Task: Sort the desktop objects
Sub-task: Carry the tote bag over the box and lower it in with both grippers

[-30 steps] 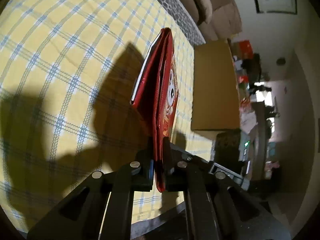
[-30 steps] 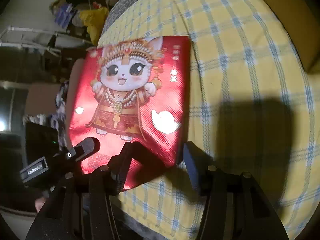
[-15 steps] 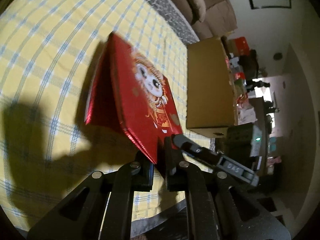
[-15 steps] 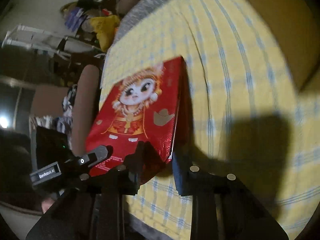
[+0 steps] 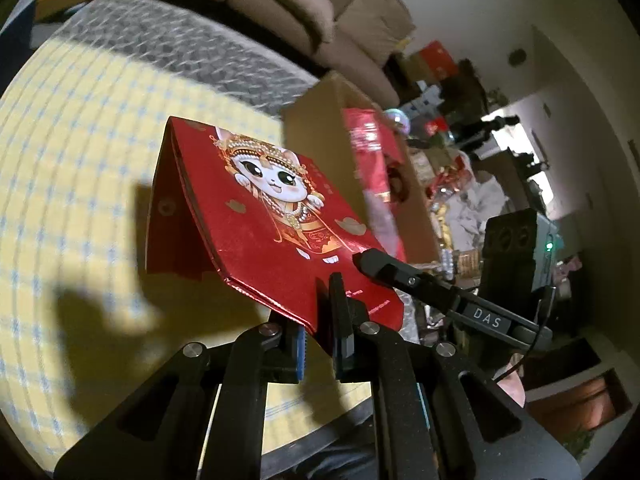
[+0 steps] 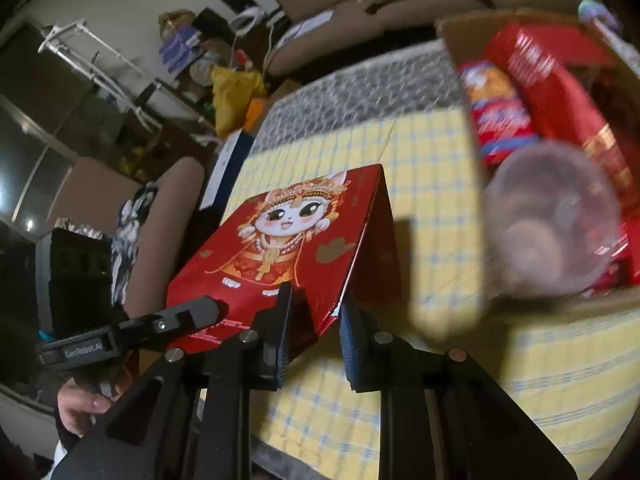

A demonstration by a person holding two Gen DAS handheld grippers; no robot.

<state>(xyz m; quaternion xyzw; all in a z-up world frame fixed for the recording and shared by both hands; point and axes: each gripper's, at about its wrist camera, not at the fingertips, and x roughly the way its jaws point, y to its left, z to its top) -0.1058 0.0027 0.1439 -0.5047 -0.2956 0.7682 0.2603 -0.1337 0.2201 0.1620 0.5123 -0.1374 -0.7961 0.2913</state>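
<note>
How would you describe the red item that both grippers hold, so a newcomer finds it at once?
Look above the yellow checked tablecloth, beside the cardboard box. The red folded card is lifted there, pinched by the left gripper and right gripper. Unlike the red packages in the box, it shows a cartoon cat in a golden headdress.

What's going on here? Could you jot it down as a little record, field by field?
Held item: red gift bag with a cartoon cat, folded flat, lifted off the table
Left gripper: shut on the bag's near edge
Right gripper: clamped on another part of the same edge
Surface: yellow checked tablecloth
Nearby: open cardboard box with red packages inside
Likely aim: bag probably goes into the box
</note>
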